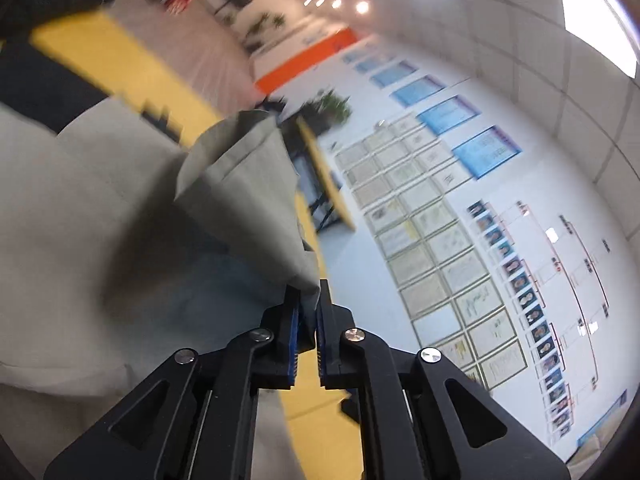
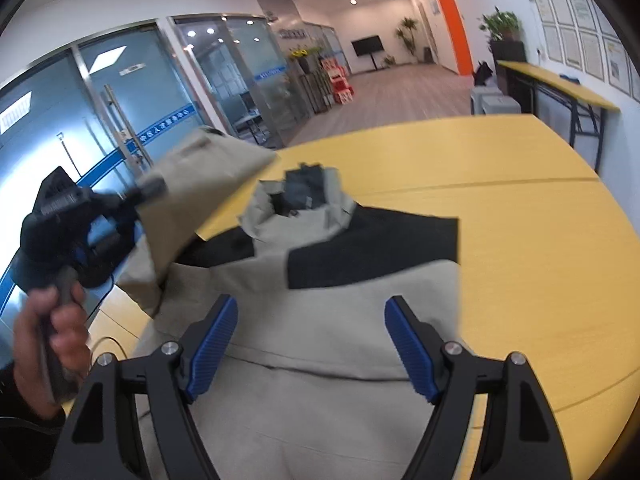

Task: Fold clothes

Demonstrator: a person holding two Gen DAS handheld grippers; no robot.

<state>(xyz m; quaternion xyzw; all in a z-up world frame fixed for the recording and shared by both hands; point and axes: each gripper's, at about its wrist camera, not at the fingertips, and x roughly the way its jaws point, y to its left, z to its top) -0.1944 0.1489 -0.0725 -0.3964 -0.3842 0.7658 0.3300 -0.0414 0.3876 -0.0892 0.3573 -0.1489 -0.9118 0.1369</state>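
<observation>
Yellow table (image 2: 520,208) bears a jacket (image 2: 320,300); certificates (image 1: 432,216) line the wall

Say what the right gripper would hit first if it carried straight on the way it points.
Probably the beige body of the jacket on the yellow table; the open right gripper points down at it with nothing between, though depth is uncertain.

Beige jacket (image 2: 332,312) with black shoulder panels lies spread on the yellow surface (image 2: 520,208), collar at the far end, left sleeve (image 2: 200,184) lifted up.
</observation>
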